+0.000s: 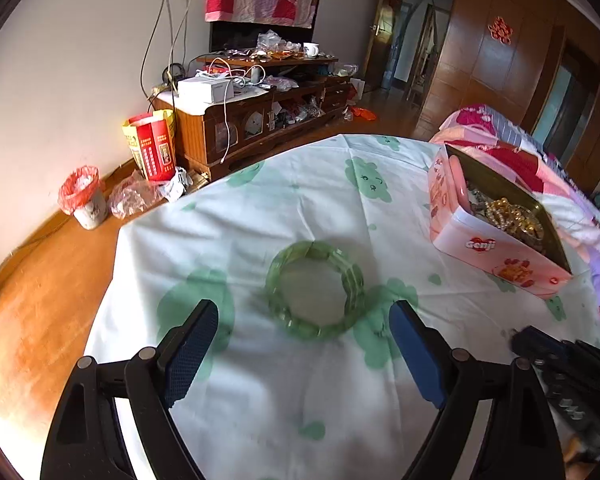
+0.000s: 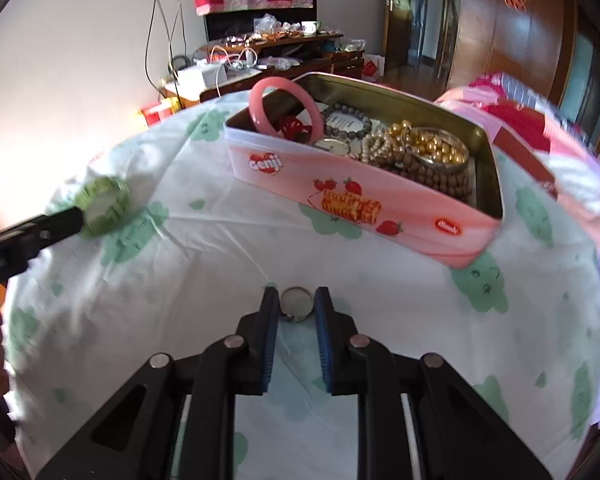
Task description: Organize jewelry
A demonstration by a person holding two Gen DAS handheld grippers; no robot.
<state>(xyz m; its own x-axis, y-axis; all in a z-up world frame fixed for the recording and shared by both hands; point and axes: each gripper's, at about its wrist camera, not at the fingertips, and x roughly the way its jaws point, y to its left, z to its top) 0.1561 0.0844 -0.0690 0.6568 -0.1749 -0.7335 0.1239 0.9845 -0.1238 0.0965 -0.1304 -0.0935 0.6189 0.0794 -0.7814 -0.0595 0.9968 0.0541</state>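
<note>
1. Left claw (image 1: pixel 304 320) spread wide, green bangle (image 1: pixel 315 289) lying on the desk (image 1: pixel 260 208) cloth between its fingers.
2. Right claw (image 2: pixel 297 304) clamped on small silver ring (image 2: pixel 296 304), near the pink tin (image 2: pixel 340 196) of beads.

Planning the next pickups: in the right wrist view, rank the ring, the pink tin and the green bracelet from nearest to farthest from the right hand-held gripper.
1. Ring, between the right hand-held gripper fingers.
2. Pink tin, ahead, slightly right.
3. Green bracelet, far left.
</note>
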